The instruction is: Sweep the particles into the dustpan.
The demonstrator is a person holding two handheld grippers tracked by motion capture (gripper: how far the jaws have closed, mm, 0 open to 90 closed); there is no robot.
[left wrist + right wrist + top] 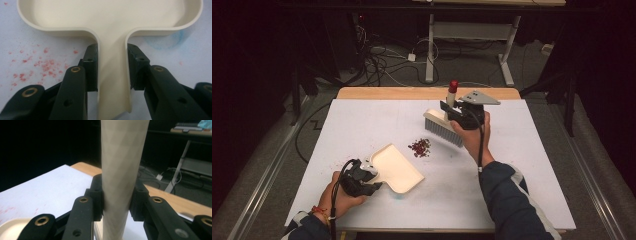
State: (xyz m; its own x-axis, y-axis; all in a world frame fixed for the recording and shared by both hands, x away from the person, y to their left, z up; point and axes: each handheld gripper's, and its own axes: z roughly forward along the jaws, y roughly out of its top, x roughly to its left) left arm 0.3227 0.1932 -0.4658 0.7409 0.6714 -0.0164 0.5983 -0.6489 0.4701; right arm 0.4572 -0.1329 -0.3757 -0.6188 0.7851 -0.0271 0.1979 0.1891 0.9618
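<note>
Left gripper first: it sits at the near left of the table, jaws clamped on the cream dustpan's handle, and the left gripper view confirms it, with both black pads pressed flat against the sides of that narrow handle. The dustpan lies flat on the white tabletop, its open tray angled away toward the right and the far side. Faint red smudges dot the white surface left of the jaws in that view. Over to the right gripper: it is at the far right of centre, gripping the brush by its upright handle, which ends in a red tip. The right gripper view shows the pale handle standing straight between the two pads, squeezed from both sides. The brush head hangs low with its grey bristles pointing down at the table. Between the two tools, a small heap of dark red crumbs sits on the tabletop, just near-left of the bristles and just beyond the dustpan's far edge, touching neither.
</note>
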